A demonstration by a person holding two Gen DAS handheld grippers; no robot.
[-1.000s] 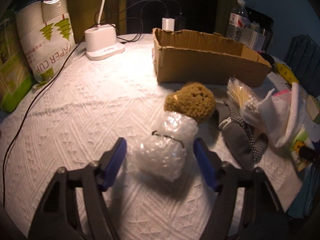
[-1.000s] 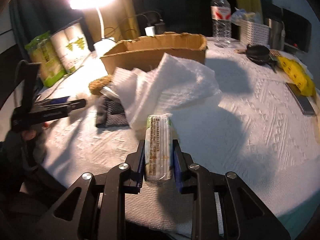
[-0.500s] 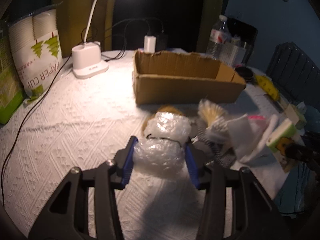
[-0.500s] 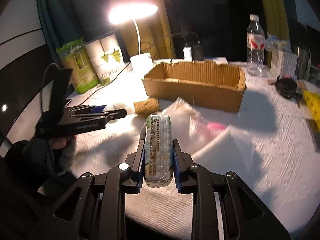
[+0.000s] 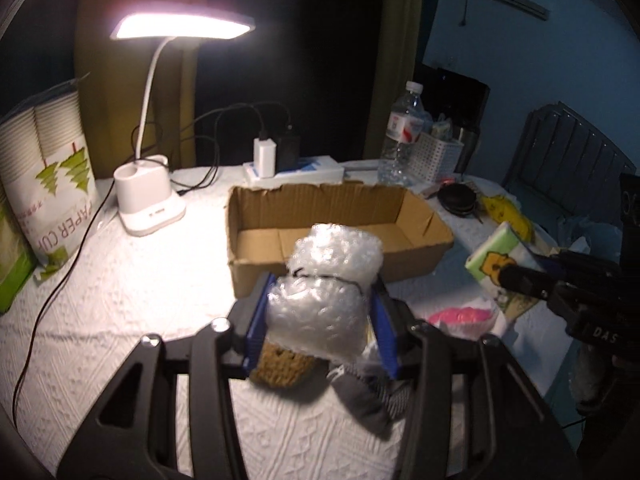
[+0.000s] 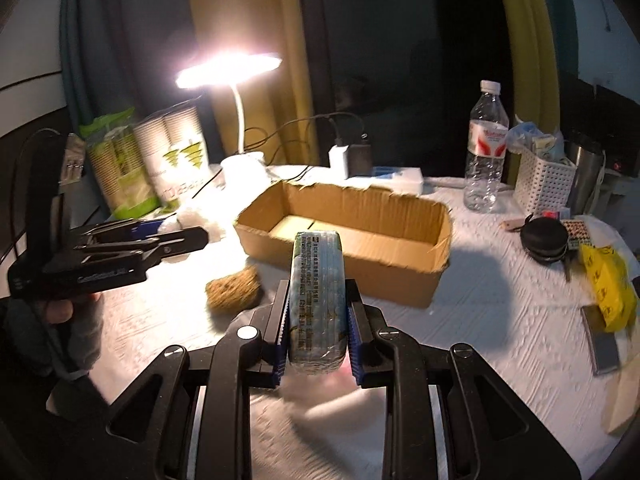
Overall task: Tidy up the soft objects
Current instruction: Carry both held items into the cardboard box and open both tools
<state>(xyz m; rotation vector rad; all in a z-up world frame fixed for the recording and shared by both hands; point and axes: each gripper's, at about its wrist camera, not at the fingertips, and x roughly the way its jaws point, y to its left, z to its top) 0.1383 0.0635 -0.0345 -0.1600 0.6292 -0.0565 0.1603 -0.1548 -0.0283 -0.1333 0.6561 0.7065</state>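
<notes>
1. The left gripper (image 5: 320, 312) is clamped on a bubble-wrap bundle (image 5: 324, 304) tied round its middle with a dark band; the bundle is held clear of the table, in front of the near wall of the cardboard box (image 5: 336, 236).
2. The right gripper (image 6: 318, 320) is clamped on a pack of tissues (image 6: 318, 296), held upright above the white tablecloth (image 6: 500, 320), short of the box's near wall.
3. The box stands open near the table's far edge; its interior shows only bare cardboard.
4. A brown sponge (image 6: 234, 288) lies on the cloth just before the box's left end; in the left wrist view the bundle hides most of it.
5. Beneath the left gripper a grey fabric item (image 5: 362, 400) and a pink item (image 5: 460, 316) are blurred and partly hidden; neither can be identified.
6. A lit desk lamp (image 5: 150, 208), a sleeve of paper cups (image 5: 52, 184) and a water bottle (image 6: 486, 152) stand along the far edge.
</notes>
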